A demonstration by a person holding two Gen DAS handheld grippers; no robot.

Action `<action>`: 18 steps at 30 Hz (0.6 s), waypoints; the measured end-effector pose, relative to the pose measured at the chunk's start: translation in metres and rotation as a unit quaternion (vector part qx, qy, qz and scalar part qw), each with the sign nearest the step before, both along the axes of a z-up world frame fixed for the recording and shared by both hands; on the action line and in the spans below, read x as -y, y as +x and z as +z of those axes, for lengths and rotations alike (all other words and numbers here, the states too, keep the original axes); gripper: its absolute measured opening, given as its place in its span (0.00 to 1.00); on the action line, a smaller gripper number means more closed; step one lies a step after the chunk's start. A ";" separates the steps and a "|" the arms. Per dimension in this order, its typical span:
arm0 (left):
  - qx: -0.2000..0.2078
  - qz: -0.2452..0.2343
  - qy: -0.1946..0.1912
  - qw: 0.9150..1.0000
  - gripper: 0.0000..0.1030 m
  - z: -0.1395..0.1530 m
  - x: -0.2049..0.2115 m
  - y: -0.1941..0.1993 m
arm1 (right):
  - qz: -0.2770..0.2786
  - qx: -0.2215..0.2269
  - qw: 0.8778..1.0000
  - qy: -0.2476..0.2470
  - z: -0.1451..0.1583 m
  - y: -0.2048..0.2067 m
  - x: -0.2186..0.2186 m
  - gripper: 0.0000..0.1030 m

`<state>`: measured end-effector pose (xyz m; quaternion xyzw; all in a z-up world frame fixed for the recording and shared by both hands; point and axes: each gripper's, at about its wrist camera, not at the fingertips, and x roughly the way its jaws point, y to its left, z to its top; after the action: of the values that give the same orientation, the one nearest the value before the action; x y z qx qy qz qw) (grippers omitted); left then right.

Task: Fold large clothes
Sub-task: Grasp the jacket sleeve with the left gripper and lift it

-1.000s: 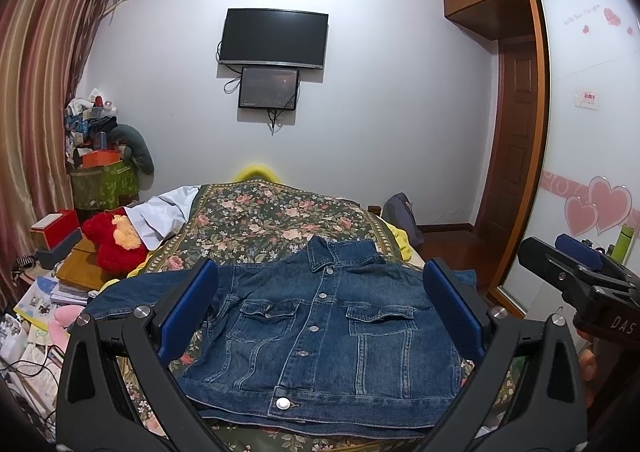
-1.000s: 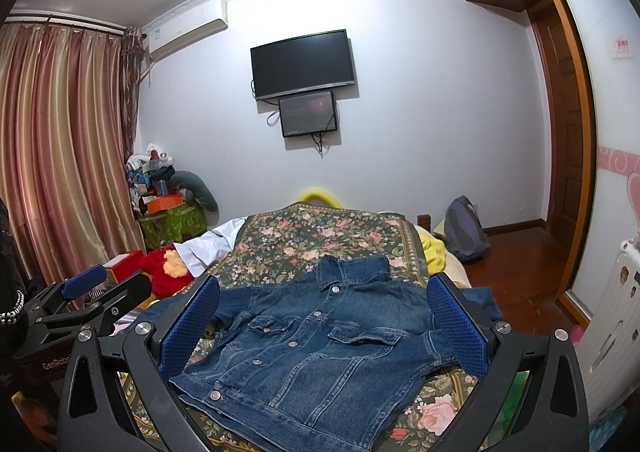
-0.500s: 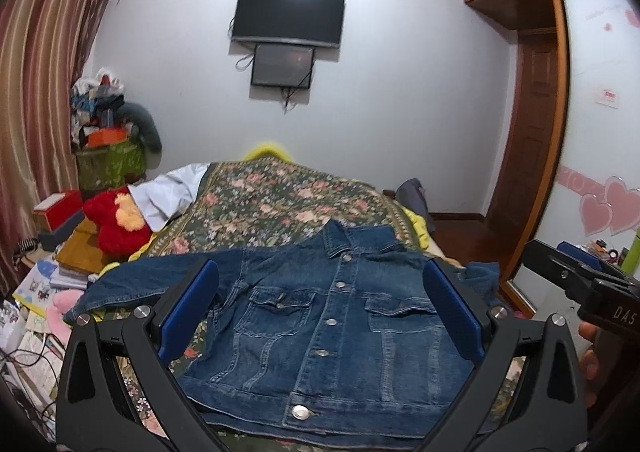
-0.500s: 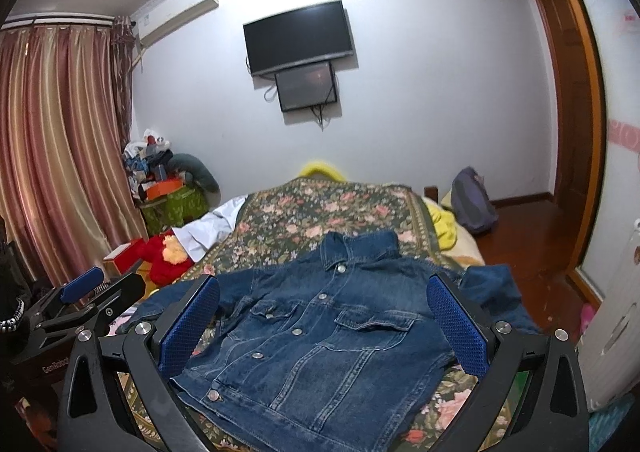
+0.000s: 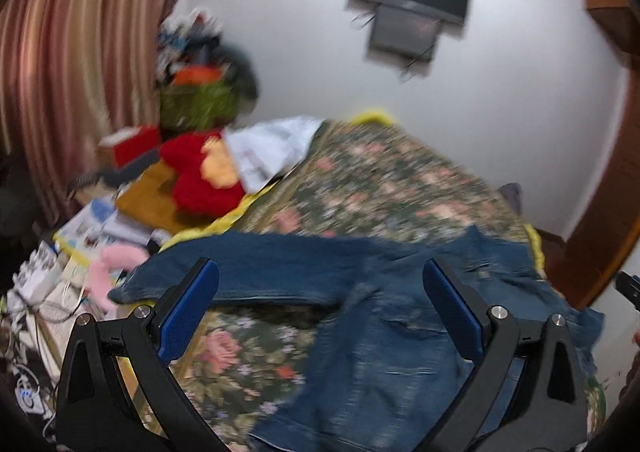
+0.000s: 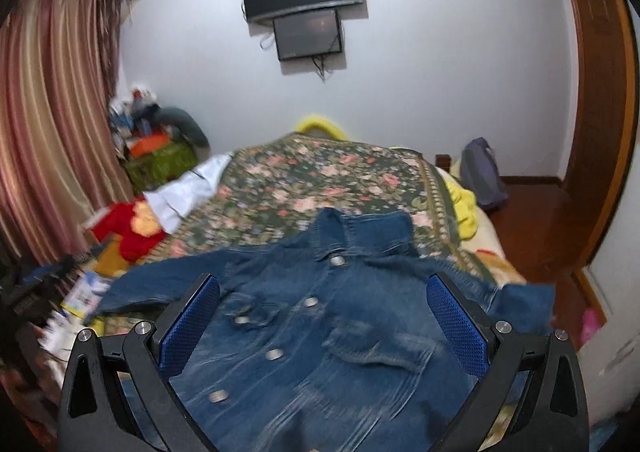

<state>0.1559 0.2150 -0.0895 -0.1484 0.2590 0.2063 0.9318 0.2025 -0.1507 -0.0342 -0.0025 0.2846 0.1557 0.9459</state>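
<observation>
A blue denim jacket [image 6: 320, 324] lies front up and buttoned on the floral bedspread [image 6: 320, 176], collar toward the far wall, sleeves spread to both sides. In the left wrist view the jacket [image 5: 400, 332] is blurred and its left sleeve [image 5: 240, 272] stretches toward the bed's left edge. My left gripper [image 5: 320, 316] is open and empty above the sleeve and the jacket's left side. My right gripper [image 6: 324, 324] is open and empty above the jacket's chest.
A red plush toy [image 5: 200, 176], a white garment [image 5: 268, 148], books and cables crowd the bed's left side. A yellow cloth [image 6: 464, 208] and a grey backpack [image 6: 480, 172] are on the right. A wooden door frame [image 6: 600, 132] stands to the right.
Both grippers have moved closer and lower over the jacket. The left wrist view has swung left toward the sleeve and is motion-blurred. Both stay open.
</observation>
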 end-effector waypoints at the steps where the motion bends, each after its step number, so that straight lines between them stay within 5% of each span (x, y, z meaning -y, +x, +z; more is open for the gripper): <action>1: -0.012 0.011 -0.010 1.000 1.00 -0.010 -0.016 0.006 | -0.002 -0.003 1.000 -0.018 -0.004 0.013 -0.004 1.00; 10: -0.145 0.068 -0.120 0.980 1.00 -0.110 -0.100 0.049 | 0.035 -0.101 0.994 -0.033 -0.065 0.102 -0.021 1.00; 18: -0.137 0.070 -0.233 0.960 0.98 -0.155 -0.119 0.063 | 0.029 -0.229 0.972 -0.040 -0.143 0.135 -0.037 1.00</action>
<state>0.2184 0.3344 -0.2442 -0.3494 0.4142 0.2231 0.8103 0.3379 -0.1139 -0.1773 -0.0125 0.4991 0.1679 0.8500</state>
